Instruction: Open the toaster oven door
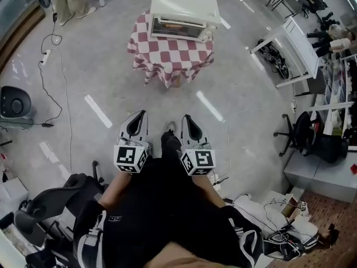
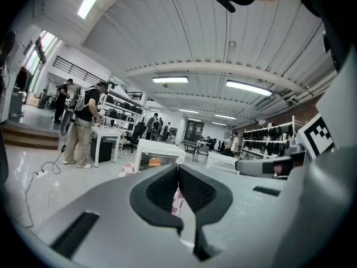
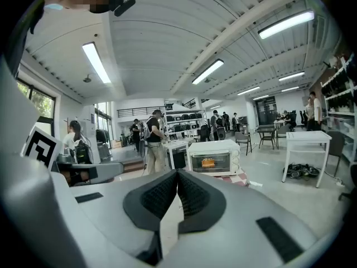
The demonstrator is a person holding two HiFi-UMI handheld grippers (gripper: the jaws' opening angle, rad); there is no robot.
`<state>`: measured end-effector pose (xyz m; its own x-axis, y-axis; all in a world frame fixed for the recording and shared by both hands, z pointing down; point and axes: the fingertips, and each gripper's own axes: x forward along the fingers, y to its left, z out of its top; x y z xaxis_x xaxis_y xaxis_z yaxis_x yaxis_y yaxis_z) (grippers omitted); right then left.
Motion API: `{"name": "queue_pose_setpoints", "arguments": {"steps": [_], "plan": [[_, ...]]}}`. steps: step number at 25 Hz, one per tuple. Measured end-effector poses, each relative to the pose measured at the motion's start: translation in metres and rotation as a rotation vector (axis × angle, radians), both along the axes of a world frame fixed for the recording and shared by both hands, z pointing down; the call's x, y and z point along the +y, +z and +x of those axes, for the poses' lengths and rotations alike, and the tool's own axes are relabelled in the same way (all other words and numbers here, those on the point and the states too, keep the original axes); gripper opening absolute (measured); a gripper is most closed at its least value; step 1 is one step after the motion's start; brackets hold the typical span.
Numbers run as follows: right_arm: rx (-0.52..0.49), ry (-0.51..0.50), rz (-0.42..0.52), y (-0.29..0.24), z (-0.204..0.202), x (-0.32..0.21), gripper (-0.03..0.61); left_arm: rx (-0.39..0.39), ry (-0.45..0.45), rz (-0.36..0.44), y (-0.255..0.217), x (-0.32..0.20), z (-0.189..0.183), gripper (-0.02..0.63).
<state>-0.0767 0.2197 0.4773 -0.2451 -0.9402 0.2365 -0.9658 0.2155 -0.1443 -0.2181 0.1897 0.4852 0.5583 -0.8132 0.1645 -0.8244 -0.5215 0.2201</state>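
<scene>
A white toaster oven [image 1: 183, 14] stands with its door closed on a small table draped in a red-and-white checked cloth [image 1: 170, 52], far ahead of me. It shows in the right gripper view as the toaster oven [image 3: 213, 158] with something orange behind its glass, and partly in the left gripper view as the oven [image 2: 159, 154]. My left gripper [image 1: 138, 118] and right gripper [image 1: 187, 120] are held side by side near my body, well short of the table. Both are shut with nothing between the jaws, as the left gripper [image 2: 178, 169] and right gripper [image 3: 177, 175] show close up.
A white table [image 1: 295, 46] stands to the right with cables under it. Office chairs [image 1: 304, 133] and a cabinet crowd the right side. A cable [image 1: 53, 82] runs over the floor at left. A black chair [image 1: 50, 205] sits close by my left. Several people stand at benches in the distance.
</scene>
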Motion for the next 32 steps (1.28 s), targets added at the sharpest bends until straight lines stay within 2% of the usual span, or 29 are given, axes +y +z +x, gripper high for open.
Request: {"name": "queue_pose_setpoints", "arguments": {"steps": [10,14,18,26,32], "plan": [[0.003,-0.052,0.024,0.003,0.046,-0.126,0.026,-0.038,-0.055,-0.023,0.005,-0.116,0.042,0.011],[0.005,-0.087,0.041,-0.006,0.078,-0.183,0.026,-0.027,-0.083,-0.006,-0.012,-0.172,0.076,0.011],[0.02,-0.13,0.06,-0.012,0.103,-0.229,0.026,0.006,-0.131,-0.022,-0.018,-0.213,0.101,0.011],[0.006,-0.177,0.043,0.0,0.136,-0.279,0.026,0.018,-0.186,-0.082,0.0,-0.259,0.126,0.011],[-0.005,-0.182,0.038,0.009,0.143,-0.302,0.026,0.026,-0.169,-0.103,0.011,-0.293,0.138,0.011]]}}
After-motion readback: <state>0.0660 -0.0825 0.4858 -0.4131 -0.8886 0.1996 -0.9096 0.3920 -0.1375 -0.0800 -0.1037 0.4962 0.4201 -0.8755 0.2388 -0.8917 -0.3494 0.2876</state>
